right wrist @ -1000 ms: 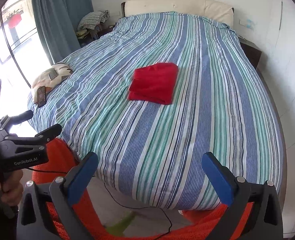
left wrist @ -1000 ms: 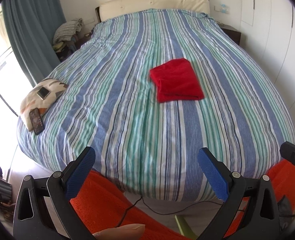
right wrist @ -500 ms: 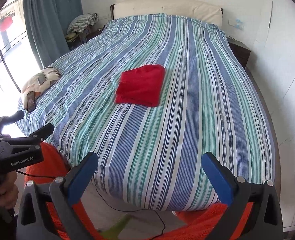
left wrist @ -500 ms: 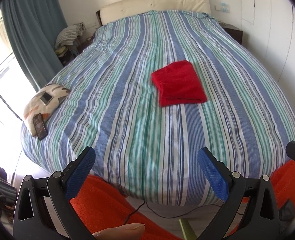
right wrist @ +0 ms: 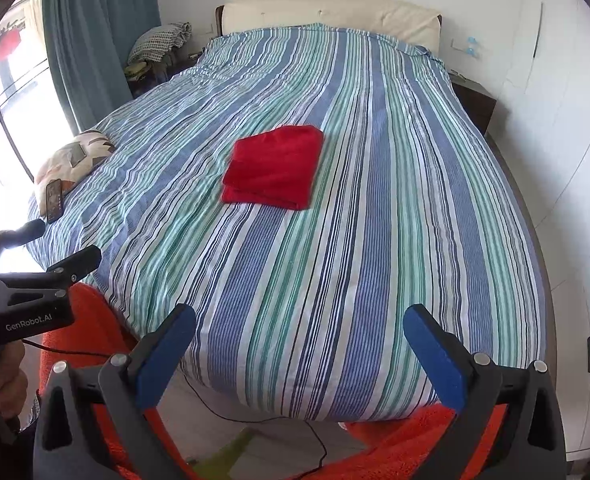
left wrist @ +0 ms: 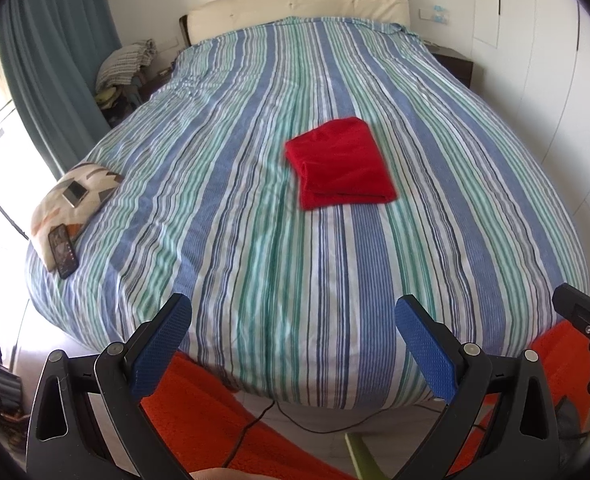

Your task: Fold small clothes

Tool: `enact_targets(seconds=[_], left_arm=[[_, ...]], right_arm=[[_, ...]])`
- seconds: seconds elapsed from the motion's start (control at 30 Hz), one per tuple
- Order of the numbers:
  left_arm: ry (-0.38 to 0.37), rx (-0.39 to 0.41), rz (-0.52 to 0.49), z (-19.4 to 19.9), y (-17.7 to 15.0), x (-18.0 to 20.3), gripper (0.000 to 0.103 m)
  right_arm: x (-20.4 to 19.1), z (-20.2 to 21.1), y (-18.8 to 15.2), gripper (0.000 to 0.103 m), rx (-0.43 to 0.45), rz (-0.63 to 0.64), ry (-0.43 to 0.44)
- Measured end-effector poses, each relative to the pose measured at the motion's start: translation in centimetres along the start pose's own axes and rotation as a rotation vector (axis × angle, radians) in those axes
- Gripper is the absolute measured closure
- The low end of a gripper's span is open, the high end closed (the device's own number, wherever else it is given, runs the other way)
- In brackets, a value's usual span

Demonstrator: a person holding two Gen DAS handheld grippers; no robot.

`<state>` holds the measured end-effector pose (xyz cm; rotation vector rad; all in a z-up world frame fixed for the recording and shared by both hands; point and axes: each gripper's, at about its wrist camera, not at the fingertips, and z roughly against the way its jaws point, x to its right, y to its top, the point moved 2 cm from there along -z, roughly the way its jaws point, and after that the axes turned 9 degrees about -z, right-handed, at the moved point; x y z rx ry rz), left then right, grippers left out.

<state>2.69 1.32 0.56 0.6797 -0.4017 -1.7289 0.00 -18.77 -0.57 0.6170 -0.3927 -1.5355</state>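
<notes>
Red cloth (left wrist: 339, 163) folded into neat rectangle on striped bed (left wrist: 255, 240); left tongs (left wrist: 293, 344), right tongs (right wrist: 301, 354) spread, empty.

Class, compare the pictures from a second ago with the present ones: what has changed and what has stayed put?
Both views have shifted slightly, so both hand-held grippers moved a little. The left gripper and right gripper stayed open and empty. The folded red garment lies unchanged on the striped bed; the phone hasn't moved.

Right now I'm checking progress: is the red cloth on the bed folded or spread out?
Folded. The red cloth lies as a compact rectangle on the striped bedspread, with stacked layered edges showing along its near side.
</notes>
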Motion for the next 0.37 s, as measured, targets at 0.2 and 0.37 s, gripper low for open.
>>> enact_targets(seconds=[0.2, 0.37], left_arm=[[-0.064, 0.000, 0.005, 0.14, -0.08, 0.34, 0.001], [-0.076, 0.036, 0.013, 0.79, -0.03, 0.35, 0.001]], right_arm=[[0.24, -0.12, -0.01, 0.001, 0.002, -0.013, 0.003], [0.28, -0.45, 0.15, 0.001, -0.001, -0.015, -0.004]])
